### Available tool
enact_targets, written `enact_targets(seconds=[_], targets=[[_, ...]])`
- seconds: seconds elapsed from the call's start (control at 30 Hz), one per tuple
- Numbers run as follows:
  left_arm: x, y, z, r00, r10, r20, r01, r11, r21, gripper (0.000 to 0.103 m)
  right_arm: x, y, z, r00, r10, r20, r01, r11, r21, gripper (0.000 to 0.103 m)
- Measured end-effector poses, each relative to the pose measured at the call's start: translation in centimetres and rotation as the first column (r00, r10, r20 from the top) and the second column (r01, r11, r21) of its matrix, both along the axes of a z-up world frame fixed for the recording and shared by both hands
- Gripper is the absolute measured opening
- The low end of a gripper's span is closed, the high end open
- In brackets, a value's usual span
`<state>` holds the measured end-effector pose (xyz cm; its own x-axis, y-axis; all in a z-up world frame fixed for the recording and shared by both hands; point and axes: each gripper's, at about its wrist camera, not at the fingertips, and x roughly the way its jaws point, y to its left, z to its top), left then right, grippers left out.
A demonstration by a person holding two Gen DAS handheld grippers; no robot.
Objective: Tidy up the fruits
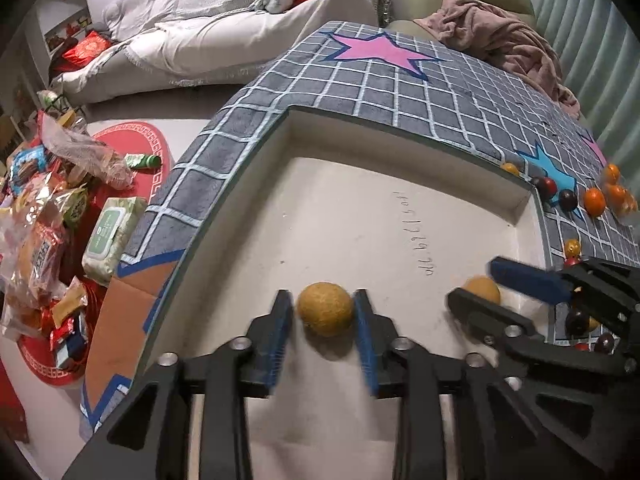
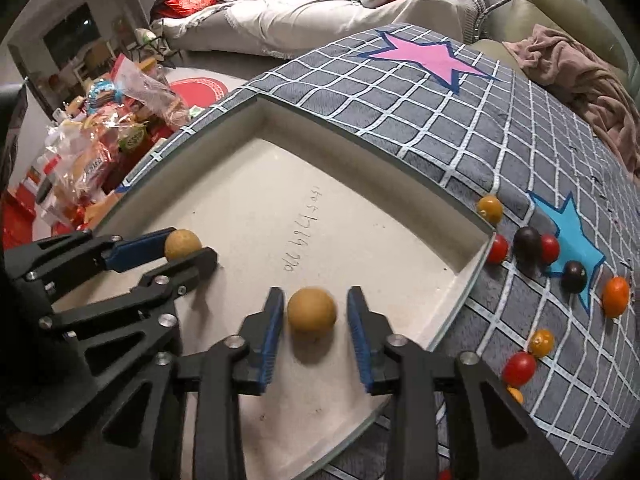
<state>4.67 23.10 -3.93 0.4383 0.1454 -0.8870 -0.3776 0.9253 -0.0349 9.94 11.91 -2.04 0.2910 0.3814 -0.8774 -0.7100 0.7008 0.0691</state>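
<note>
Two round tan fruits lie in a shallow white tray (image 1: 360,208) (image 2: 280,184) set on a grey checked cloth. My left gripper (image 1: 322,296) (image 2: 190,243) is open, with one tan fruit (image 1: 326,314) (image 2: 183,244) resting on the tray floor between its blue pads. My right gripper (image 2: 315,294) (image 1: 476,282) is open too. The other tan fruit (image 2: 312,310) (image 1: 482,290) sits between its pads with a visible gap on each side. Both grippers point steeply down, side by side.
Loose small fruits lie on the cloth right of the tray: red tomatoes (image 2: 498,249), dark ones (image 2: 527,242), orange ones (image 2: 616,296) (image 1: 594,201). Snack bags (image 1: 40,220) and a wipes pack (image 1: 112,236) crowd the left. A sofa (image 1: 240,32) and a pink blanket (image 2: 580,76) lie beyond.
</note>
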Motion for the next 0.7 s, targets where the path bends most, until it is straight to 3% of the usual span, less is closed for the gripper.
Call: enact_targets(seconds=[0.03, 0.07, 0.13, 0.27, 0.43, 0.7], targets=[[-0.2, 0.4, 0.0, 1.000, 0.024, 0.003, -0.024, 1.000, 0.004, 0.065, 0.1, -0.5, 0.3, 1.000, -0.012, 0.005, 0.012, 1.000, 0.004, 0.051], [-0.5, 0.8, 0.2, 0.999, 0.045, 0.015, -0.045, 0.999, 0.003, 0.076, 0.2, -0.9, 0.6, 1.000, -0.021, 0.004, 0.021, 1.000, 0.019, 0.056], [-1.2, 1.3, 0.6, 0.997, 0.064, 0.045, -0.064, 0.998, -0.019, 0.078, 0.2, -1.7, 1.5, 1.000, -0.022, -0.004, 0.022, 0.997, 0.068, 0.081], [-1.9, 0.5, 1.1, 0.998, 0.044, 0.037, -0.044, 0.999, 0.004, 0.078, -0.5, -4.1, 3.5, 0.997, -0.055, 0.045, 0.050, 0.994, 0.096, 0.083], [-3.2, -3.1, 3.1, 0.995, -0.052, 0.085, 0.051, 0.998, 0.024, 0.078, -1.4, -9.1, 4.1, 0.990, -0.128, 0.053, 0.120, 0.985, 0.124, 0.085], [-4.4, -12.2, 5.6, 0.946, -0.281, 0.161, 0.276, 0.960, 0.053, 0.078, -3.3, -19.7, 2.1, 0.946, -0.321, 0.043, 0.316, 0.944, 0.097, 0.085]])
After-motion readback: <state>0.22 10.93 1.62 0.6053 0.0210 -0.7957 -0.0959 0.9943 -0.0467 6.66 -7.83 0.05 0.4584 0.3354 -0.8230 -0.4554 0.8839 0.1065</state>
